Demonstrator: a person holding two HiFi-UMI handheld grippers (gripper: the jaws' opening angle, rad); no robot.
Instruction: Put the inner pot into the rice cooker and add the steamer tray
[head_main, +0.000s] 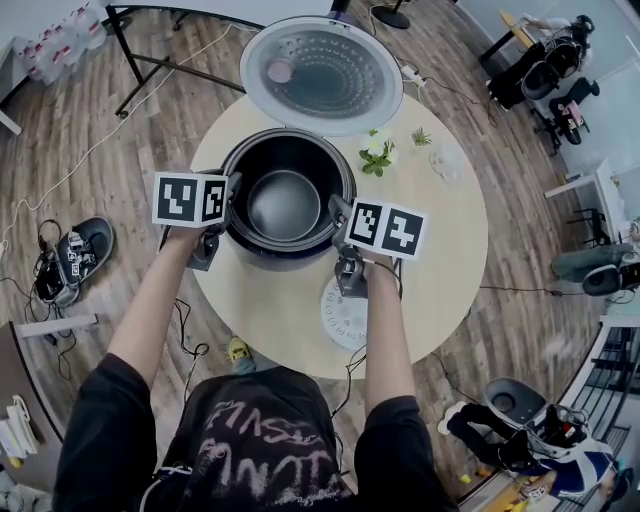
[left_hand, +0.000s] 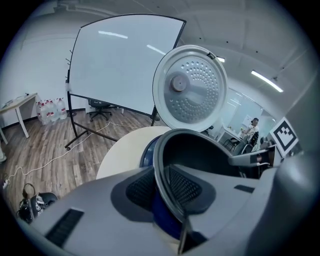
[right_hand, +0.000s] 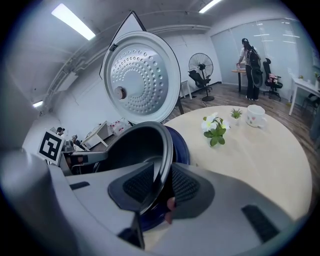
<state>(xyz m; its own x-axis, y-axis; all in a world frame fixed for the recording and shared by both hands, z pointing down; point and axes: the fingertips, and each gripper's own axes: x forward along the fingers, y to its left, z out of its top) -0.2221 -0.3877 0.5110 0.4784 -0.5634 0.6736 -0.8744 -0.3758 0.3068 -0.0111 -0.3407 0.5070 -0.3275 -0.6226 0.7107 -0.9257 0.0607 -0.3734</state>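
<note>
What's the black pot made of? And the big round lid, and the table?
Inner pot: probably metal with a dark, smooth nonstick coating; it has a thin rim and a soft sheen.
Lid: the inside plate looks like bare shiny metal, silvery with rows of little dimples.
Table: pale, matte, wood-look top; real wood or laminate, I can't tell.

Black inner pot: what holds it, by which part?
The left gripper and right gripper clamp the rim of the black metal inner pot, on opposite sides.
</note>
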